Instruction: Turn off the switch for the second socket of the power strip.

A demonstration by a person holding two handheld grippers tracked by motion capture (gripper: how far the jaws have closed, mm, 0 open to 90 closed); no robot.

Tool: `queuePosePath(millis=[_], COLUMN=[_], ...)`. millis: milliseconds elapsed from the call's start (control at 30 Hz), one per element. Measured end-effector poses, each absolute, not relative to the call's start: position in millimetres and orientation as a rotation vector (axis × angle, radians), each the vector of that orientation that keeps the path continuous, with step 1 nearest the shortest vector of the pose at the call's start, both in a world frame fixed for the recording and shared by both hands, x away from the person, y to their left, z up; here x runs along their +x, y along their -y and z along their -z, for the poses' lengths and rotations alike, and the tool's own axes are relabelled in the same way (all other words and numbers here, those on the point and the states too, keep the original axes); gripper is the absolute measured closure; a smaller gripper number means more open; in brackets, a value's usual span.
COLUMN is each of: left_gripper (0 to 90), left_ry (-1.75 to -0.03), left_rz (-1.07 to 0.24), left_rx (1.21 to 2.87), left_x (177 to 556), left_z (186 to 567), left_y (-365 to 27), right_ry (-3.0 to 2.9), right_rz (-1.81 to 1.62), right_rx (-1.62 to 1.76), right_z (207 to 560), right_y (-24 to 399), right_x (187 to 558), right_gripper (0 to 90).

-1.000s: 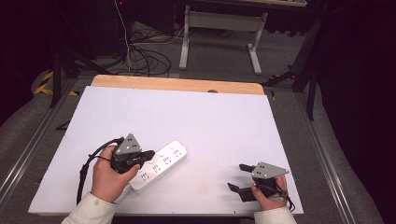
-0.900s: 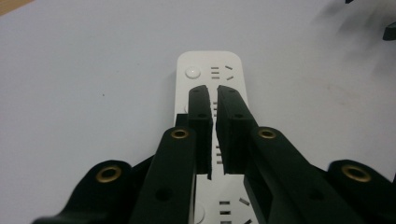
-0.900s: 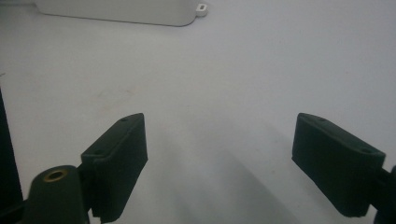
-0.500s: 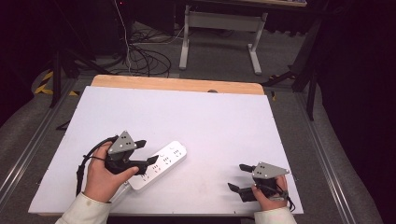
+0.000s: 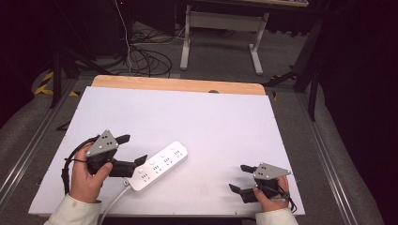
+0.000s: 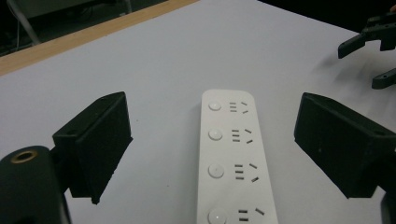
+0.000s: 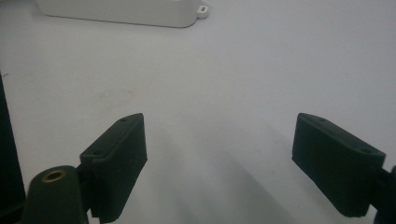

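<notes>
Now the left tool (image 5: 129, 149) – just opened wide – hovers level beside the power strip (image 5: 159, 165), holding nothing.

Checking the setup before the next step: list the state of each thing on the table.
Power strip: lying flat on the table, sockets up, nothing plugged in, not gripped.
Left tool: jaws have just been opening, now wide, either side of the strip's end, not touching it.
Right tool: open, holding nothing.
</notes>
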State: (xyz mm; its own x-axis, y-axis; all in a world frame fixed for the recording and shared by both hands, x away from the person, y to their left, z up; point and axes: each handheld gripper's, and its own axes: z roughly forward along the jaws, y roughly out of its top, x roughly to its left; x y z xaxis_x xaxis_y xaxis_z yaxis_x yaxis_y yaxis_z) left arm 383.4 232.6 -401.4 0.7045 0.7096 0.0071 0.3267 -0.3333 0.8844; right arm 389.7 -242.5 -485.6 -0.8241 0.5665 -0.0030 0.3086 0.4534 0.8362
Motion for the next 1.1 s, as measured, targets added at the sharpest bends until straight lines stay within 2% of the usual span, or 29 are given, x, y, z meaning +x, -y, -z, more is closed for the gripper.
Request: queuePosePath(millis=[400, 733, 900, 1100], left_gripper=[8.6, 7.5, 7.6, 7.5], left_ry=[-0.797, -0.809, -0.845, -0.896], left_rz=[-0.482, -0.606, -0.642, -0.585], left_rx=[1.873, 1.951, 1.915, 1.879], left_x=[373.4, 359.5, 352.9, 350.5], left_z=[420.8, 443.8, 452.9, 462.7], left_y=[-265.4, -279.2, -290.4, -302.1], right_ry=[-2.422, -2.422, -2.423, -2.425], right_rz=[-1.314, -1.317, -1.315, -1.323], right_rx=[0.748, 0.742, 0.741, 0.736], right_z=[485.1, 484.7, 484.7, 484.8], right_y=[242.7, 242.6, 242.4, 242.0], right_x=[389.2, 388.9, 388.9, 388.7], right_gripper=[18.2, 17.4, 17.2, 16.6])
